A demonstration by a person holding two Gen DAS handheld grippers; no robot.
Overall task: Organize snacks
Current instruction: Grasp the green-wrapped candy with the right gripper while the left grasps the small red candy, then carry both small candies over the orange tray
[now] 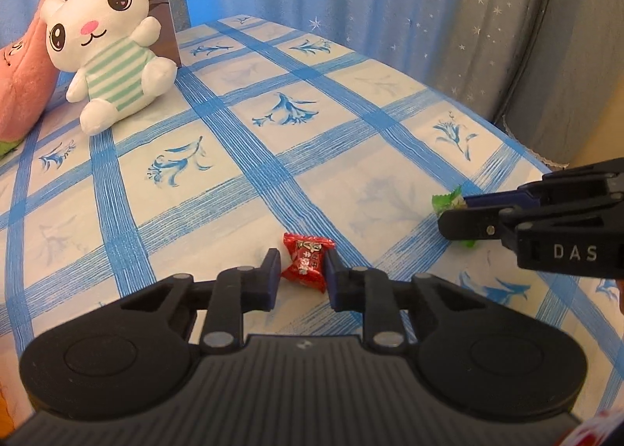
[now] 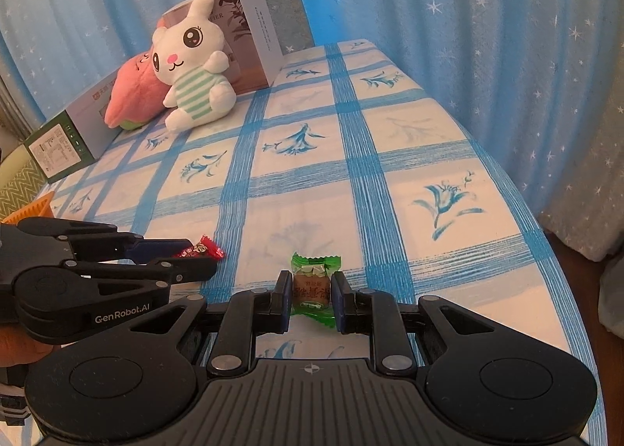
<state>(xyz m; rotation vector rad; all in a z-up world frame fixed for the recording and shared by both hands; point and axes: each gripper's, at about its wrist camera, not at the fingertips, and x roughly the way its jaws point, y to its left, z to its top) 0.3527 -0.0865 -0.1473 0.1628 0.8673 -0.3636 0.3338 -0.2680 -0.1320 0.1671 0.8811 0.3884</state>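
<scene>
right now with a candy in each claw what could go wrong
The left claw pinches the red candy with little pad contact, so it may twist or slip out when lifted. The right claw holds the green candy by its middle; squeezing harder could crush it. The two claws sit close together and could bump.

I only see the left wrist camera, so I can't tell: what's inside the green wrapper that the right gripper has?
Observer: A brown sweet with a printed label. The right gripper is shut on that green-wrapped candy, one pad on each side.
Operator: What's behind the pink plush?
Observer: A long green-and-white box lies flat behind the pink plush.
</scene>
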